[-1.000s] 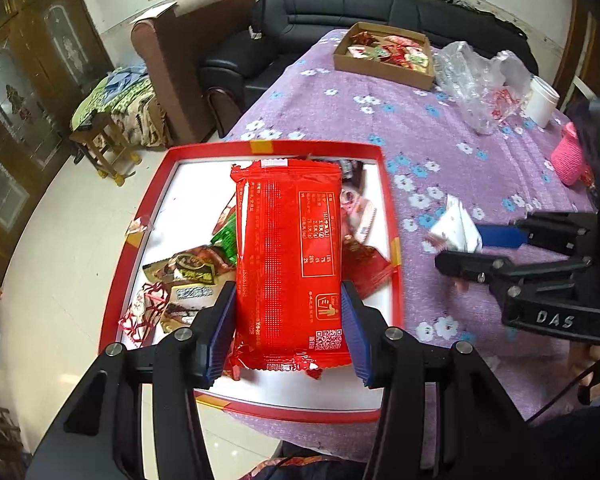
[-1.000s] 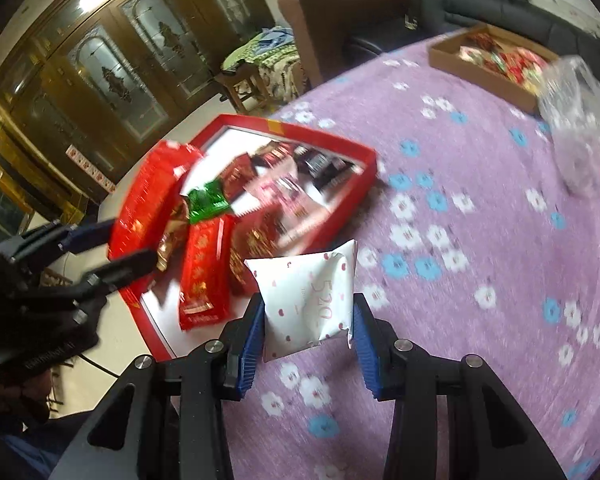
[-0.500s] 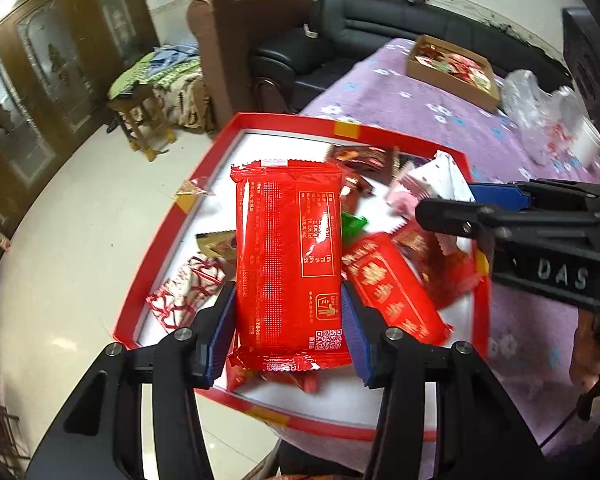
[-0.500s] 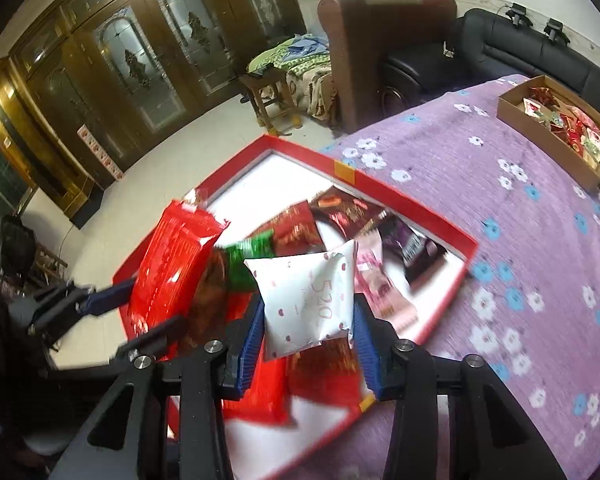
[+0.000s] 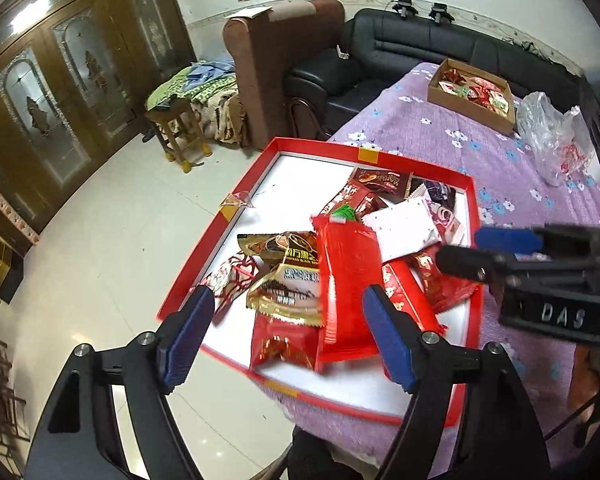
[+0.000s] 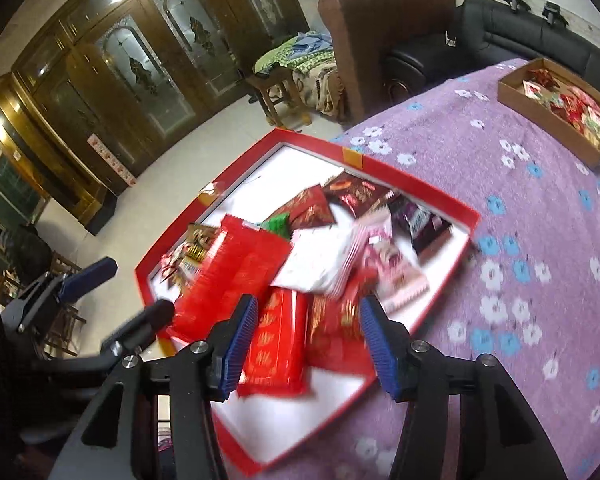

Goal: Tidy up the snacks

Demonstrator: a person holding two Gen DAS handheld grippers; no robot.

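Note:
A red tray (image 5: 416,162) with a white floor sits at the near left corner of the purple flowered table and holds several snack packets. A big red packet (image 5: 348,288) lies loose on the pile, blurred. A white packet with small dots (image 5: 404,230) lies beside it. My left gripper (image 5: 288,338) is open and empty above the tray's near edge. My right gripper (image 6: 306,340) is open and empty over the tray (image 6: 428,196); the red packet (image 6: 236,268) and white packet (image 6: 320,260) lie just ahead of it.
A cardboard box of snacks (image 5: 474,94) stands at the table's far end, with a clear plastic bag (image 5: 552,136) to its right. A brown armchair (image 5: 276,68), a black sofa (image 5: 428,46) and a wooden stool (image 5: 176,128) stand beyond the table. Tiled floor lies left.
Both grippers opened. The red packet dropped from my left gripper and the white packet from my right gripper onto the pile in the tray.

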